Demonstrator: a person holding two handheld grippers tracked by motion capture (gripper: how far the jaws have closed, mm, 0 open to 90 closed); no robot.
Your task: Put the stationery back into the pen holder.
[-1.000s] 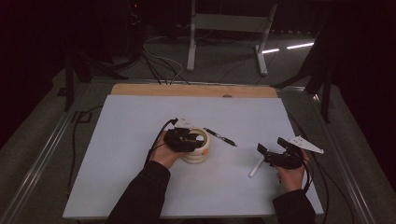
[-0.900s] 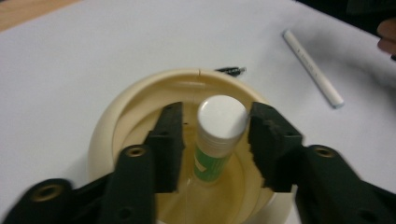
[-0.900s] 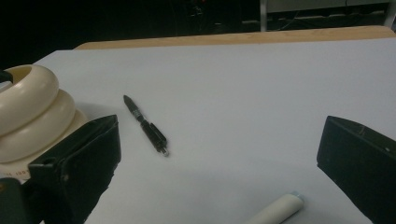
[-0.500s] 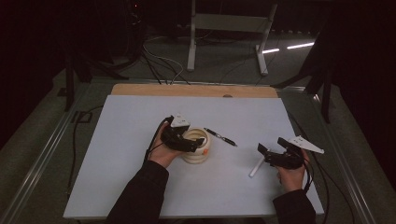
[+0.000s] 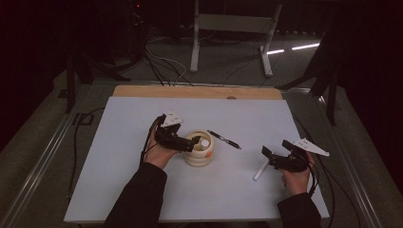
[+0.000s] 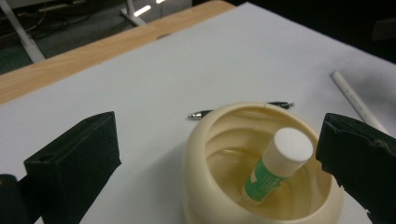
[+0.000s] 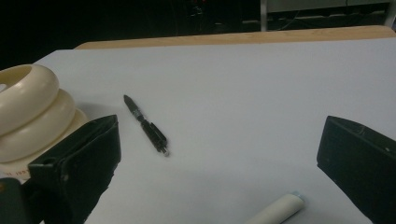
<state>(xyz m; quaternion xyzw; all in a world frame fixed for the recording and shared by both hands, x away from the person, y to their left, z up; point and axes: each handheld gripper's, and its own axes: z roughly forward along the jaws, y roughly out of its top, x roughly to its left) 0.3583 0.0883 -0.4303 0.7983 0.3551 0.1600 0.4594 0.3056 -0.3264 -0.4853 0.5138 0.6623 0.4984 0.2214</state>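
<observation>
A cream ribbed cup (image 5: pixel 199 154) stands mid-table. Inside it leans a glue stick (image 6: pixel 279 161) with a white cap and a green label, its cap (image 5: pixel 205 142) showing from above. My left gripper (image 5: pixel 192 142) hovers just left of the cup's rim. Its jaws have just been opening and stand wide, one on each side of the cup (image 6: pixel 219 140), touching nothing. A black pen (image 5: pixel 224 139) lies right of the cup. My right gripper (image 5: pixel 275 149) is open near the right edge, over a white marker (image 5: pixel 261 169).
The white board (image 5: pixel 119 190) covers the table, with a wooden strip (image 5: pixel 199 91) along its far edge. Cables and a metal stand's legs (image 5: pixel 230 42) lie on the floor beyond. From the right gripper view the pen (image 7: pixel 145 125) and the marker's tip (image 7: pixel 275 212) lie ahead.
My left gripper has drawn back to the left and risen off the cup, and its jaws have spread. The glue stick's white cap now shows inside the cup. The right hand has stayed put.
</observation>
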